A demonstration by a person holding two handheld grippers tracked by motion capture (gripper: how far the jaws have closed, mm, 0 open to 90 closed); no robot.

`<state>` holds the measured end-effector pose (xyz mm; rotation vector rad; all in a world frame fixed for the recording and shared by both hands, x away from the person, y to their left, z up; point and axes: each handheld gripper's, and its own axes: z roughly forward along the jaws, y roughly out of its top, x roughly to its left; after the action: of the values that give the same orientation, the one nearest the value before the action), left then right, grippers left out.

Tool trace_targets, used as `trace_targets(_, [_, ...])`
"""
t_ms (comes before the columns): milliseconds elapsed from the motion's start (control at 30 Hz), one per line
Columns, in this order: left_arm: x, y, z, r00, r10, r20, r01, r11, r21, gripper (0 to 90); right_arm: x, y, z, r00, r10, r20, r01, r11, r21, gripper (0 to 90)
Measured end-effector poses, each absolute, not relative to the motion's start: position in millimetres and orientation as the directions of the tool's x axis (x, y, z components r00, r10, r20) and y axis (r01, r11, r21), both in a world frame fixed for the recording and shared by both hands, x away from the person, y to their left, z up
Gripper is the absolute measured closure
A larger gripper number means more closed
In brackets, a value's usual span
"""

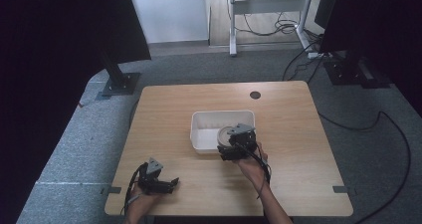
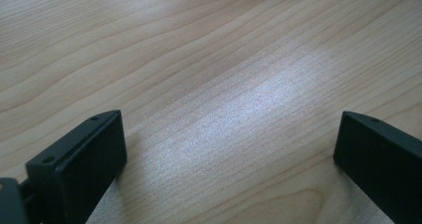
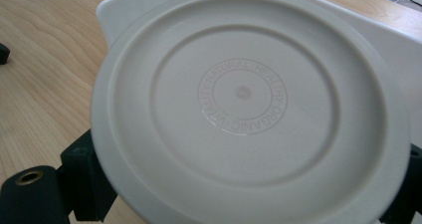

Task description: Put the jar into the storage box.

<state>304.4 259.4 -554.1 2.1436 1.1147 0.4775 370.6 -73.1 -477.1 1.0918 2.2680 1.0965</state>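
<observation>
A round cream plastic dish faces the right gripper view with its underside, which carries a ring of embossed lettering. My right gripper is shut on it, one black jaw at each side of its rim. In the high view the dish is tilted over the front right part of a white rectangular bin, with the right gripper just in front of it. My left gripper rests low near the table's front left, jaws wide apart. Between the left gripper's jaws lies bare wood.
The wooden table has a small black round hole near its far edge. Dark panels stand on floor bases at the left and right, and cables lie on the grey carpet beyond a white desk frame.
</observation>
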Motion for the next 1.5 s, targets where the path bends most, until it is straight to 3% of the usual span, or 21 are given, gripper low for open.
trace_targets(1500, [305,259,-554,0.57,0.822,0.017,0.579,-0.416,0.702,0.0,419,-41,-508,-0.58,0.814,-0.027,0.517,0.393,0.761,9.2])
